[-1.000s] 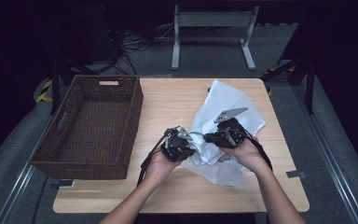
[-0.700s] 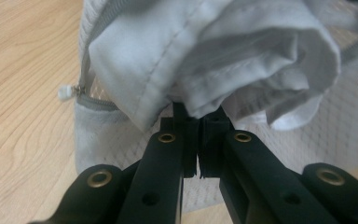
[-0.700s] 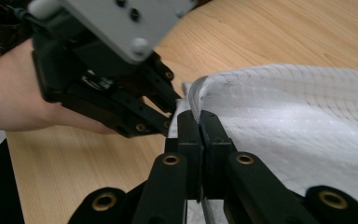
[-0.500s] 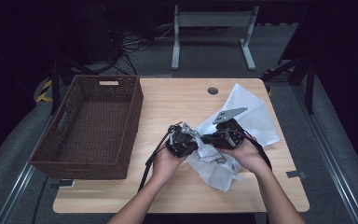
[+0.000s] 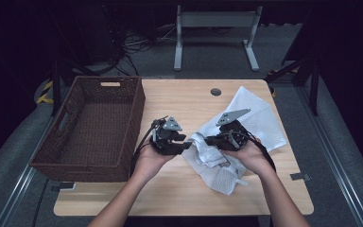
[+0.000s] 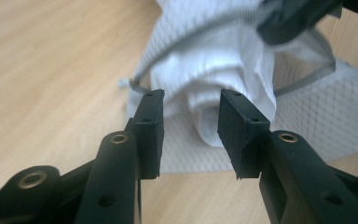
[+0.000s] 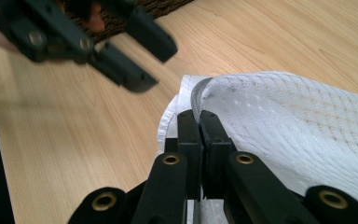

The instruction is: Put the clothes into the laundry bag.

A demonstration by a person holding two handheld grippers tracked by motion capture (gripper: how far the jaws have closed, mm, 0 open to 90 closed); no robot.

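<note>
A white mesh bag (image 5: 260, 120) lies on the right half of the wooden table (image 5: 184, 99), with a bunched white cloth (image 5: 205, 151) at its near-left end. My right gripper (image 5: 208, 140) is shut on the bag's edge (image 7: 298, 126), its jaws (image 7: 199, 114) pinching the hem. My left gripper (image 5: 186, 145) hovers just left of the cloth. Its jaws have just been opening and now stand apart (image 6: 191, 95). The rolled cloth (image 6: 214, 60) sits just beyond the pads, untouched.
A dark wicker basket (image 5: 137, 109) stands on the table's left side, close to my left hand. A round cable hole (image 5: 215, 91) sits near the far edge. Bare wood lies between the basket and the bag.
My left gripper let go of the cloth, opened and drew back left and up from the right gripper. The right gripper kept its hold and stayed put.
</note>
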